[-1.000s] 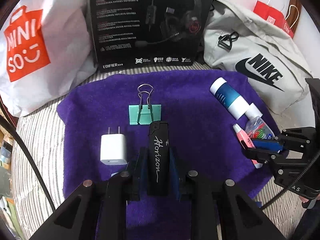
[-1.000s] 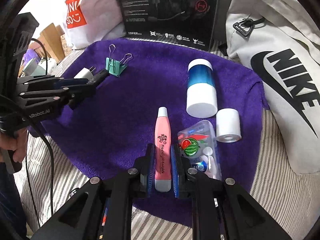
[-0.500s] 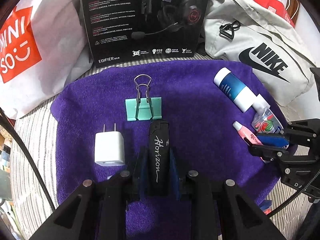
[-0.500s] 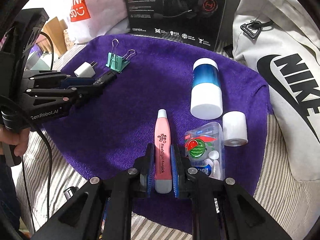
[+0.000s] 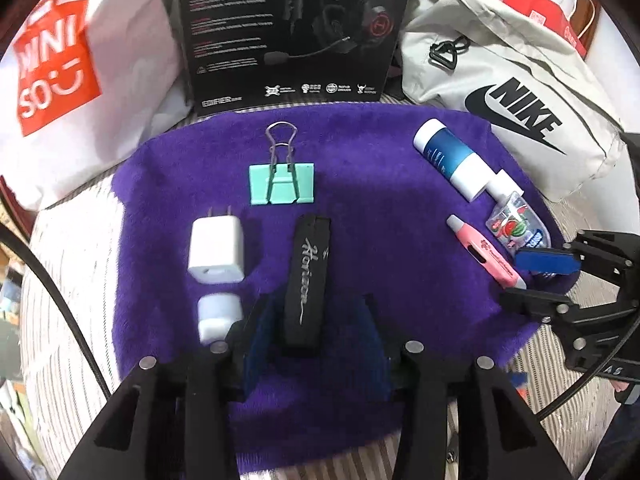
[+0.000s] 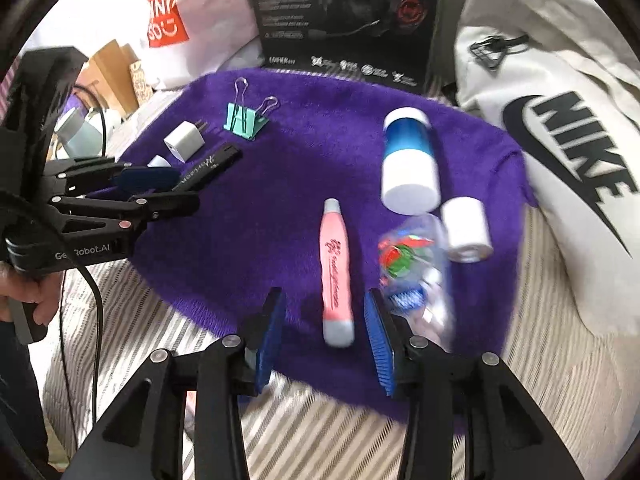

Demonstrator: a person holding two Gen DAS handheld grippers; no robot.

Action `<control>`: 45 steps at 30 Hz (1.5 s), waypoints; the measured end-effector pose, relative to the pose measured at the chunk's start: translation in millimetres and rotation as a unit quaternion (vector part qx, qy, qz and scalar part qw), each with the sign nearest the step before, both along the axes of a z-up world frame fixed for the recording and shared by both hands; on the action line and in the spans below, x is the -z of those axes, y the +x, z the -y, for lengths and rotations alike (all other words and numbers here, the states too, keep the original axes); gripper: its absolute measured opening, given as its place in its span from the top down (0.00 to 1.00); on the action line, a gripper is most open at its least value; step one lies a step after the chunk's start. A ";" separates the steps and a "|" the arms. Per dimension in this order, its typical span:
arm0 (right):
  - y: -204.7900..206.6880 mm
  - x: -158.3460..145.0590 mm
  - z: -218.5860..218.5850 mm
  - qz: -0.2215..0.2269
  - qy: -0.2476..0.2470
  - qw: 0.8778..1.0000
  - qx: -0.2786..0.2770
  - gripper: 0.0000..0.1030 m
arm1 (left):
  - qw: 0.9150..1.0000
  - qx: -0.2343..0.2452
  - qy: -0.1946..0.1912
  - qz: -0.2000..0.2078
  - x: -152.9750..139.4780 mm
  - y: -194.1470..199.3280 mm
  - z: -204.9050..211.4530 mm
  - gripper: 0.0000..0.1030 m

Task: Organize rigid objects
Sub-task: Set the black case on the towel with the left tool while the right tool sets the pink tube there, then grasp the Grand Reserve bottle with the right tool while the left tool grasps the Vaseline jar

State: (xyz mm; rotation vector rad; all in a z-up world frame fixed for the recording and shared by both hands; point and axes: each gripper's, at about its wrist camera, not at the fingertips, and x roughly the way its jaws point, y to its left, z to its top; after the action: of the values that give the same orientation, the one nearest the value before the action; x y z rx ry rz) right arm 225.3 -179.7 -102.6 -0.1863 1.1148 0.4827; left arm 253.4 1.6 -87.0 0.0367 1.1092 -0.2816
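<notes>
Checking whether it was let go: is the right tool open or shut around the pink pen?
Open. The right tool has both blue pads clear of the pink pen, which lies on the purple towel.

Headset box (image 5: 294,28), Nike bag (image 5: 508,92)

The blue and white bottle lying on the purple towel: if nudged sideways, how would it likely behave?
The blue and white bottle lies on its side and looks round, so it would probably roll, though the fuzzy purple towel should slow it. Its shell looks like rigid plastic, likely stiff under the pads. The small white cap beside it might get knocked.
</notes>
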 end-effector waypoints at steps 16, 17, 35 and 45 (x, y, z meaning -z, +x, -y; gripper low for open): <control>-95.7 -1.2 11.4 -0.006 0.033 0.999 -0.035 0.48 | 0.999 -0.022 -0.044 0.013 -19.1 -105.5 -6.8 0.57; -99.0 2.3 6.4 -0.010 0.033 0.998 -0.043 0.48 | 0.999 -0.026 -0.040 0.011 -17.2 -111.9 -10.2 0.57; -113.5 11.9 -28.3 0.013 -0.019 0.997 -0.077 0.75 | 0.996 -0.056 -0.069 0.011 -15.9 -151.0 -43.5 0.57; -124.2 8.3 53.4 0.006 -0.036 0.999 0.034 0.76 | 0.997 0.019 -0.073 -0.006 -2.6 -134.3 23.5 0.57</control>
State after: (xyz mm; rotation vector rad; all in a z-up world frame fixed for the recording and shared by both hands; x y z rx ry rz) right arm 101.1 -233.1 -110.9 -0.2120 1.1243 0.3806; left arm 119.1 -21.9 -84.4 -0.0745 1.0974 -0.3973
